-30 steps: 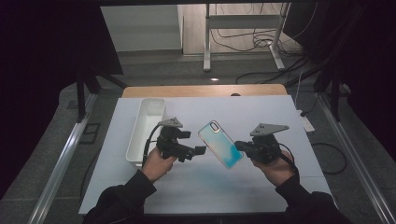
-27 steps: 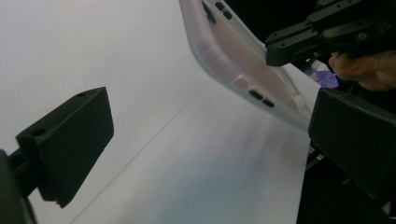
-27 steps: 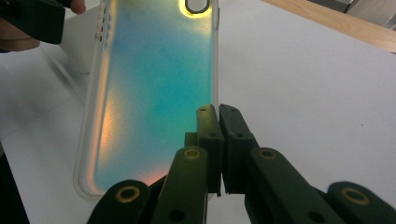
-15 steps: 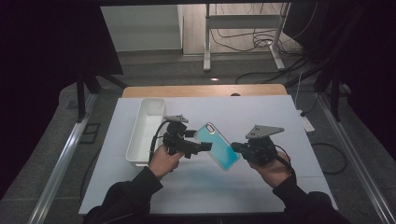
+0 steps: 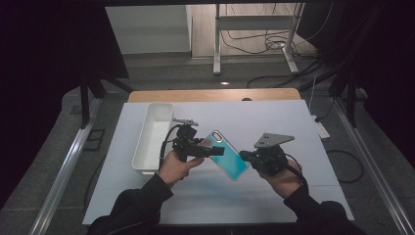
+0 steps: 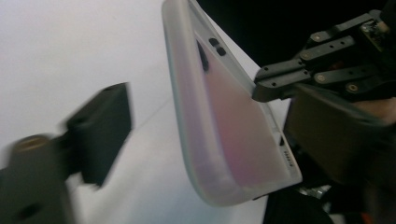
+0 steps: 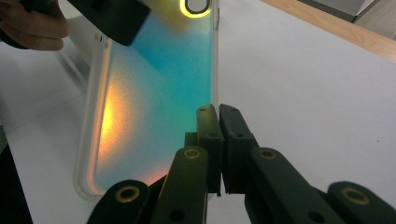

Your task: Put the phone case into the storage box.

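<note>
Your right claw (image 7: 218, 140) was clamped tight on one long edge of the phone case (image 5: 225, 154), near its lower end; in the right gripper view the two black jaws met almost flush, with only the thin clear rim pinched between them. That grip carried the case clear of the desk (image 5: 303, 127), tilted, its teal-to-orange back turned up toward the high camera.

Your left claw (image 5: 211, 150) sat at the case's upper end, by the camera cut-out. Its jaws had just been closing, with the case's end between them. In the left gripper view one blurred jaw stood apart from the frosted inner face of the case, and I could not see the other jaw. In the right gripper view a dark pad lay over the top corner of the back. So the left claw was spread around the case, not yet pressing it from both sides, as far as I could judge.

As for progress: the lifting was done, and the case hung in the air between your two hands, just right of the white tray (image 5: 152, 139) and above the white sheet. What seemed left was for the left claw to finish closing so both ends were held. I could not tell whether the case was meant for the tray.
</note>
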A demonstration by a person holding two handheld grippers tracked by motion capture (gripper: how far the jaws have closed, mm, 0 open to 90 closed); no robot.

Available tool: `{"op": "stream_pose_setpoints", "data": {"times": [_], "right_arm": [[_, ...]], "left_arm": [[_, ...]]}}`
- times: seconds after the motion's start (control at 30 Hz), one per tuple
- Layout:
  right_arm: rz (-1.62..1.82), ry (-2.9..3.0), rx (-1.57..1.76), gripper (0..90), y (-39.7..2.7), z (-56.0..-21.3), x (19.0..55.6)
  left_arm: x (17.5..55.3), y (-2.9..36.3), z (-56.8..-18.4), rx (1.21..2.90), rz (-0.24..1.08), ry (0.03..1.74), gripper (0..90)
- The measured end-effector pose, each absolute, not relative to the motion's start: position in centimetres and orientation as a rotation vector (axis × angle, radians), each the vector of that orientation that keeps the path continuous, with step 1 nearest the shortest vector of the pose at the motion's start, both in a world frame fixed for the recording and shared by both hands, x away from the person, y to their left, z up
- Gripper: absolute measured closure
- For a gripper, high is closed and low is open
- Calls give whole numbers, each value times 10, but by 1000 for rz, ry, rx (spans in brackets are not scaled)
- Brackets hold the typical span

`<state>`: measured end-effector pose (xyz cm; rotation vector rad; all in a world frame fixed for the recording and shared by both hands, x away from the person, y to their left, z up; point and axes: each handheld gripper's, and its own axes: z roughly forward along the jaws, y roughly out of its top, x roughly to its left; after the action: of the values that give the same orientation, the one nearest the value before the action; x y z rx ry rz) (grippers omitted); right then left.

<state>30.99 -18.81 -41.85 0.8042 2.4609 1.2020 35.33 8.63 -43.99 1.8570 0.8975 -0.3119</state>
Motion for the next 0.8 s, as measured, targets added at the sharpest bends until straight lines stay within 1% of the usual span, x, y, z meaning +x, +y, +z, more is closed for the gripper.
{"op": "stream_pose_setpoints", "data": {"times": [0.13, 0.17, 0.2, 0.23, 0.27, 0.3, 0.33, 0.43, 0.53, 0.8], "right_arm": [[1193, 2462, 799, 877, -187, -419, 309], [1194, 2461, 797, 877, -186, -419, 309], [1195, 2461, 791, 877, -186, -420, 309], [1195, 2461, 791, 877, -186, -420, 309], [1195, 2460, 790, 877, -186, -420, 309], [1195, 2458, 790, 877, -186, -420, 309], [1199, 2455, 791, 877, -186, -420, 309], [1191, 2457, 786, 873, -186, -421, 310], [1169, 2460, 761, 865, -184, -424, 309], [1182, 2472, 756, 848, -182, -426, 309]], "left_arm": [[353, 86, -440, 1859, -360, 893, 397], [353, 86, -440, 1860, -367, 893, 457], [353, 85, -440, 1860, -377, 889, 558], [353, 85, -441, 1858, -393, 884, 558], [352, 85, -441, 1862, -395, 887, 595], [352, 85, -441, 1863, -399, 887, 657], [352, 86, -442, 1852, -411, 887, 697], [353, 87, -443, 1810, -457, 895, 781], [353, 88, -444, 1800, -471, 908, 851], [352, 89, -440, 1829, -450, 887, 861]]}}
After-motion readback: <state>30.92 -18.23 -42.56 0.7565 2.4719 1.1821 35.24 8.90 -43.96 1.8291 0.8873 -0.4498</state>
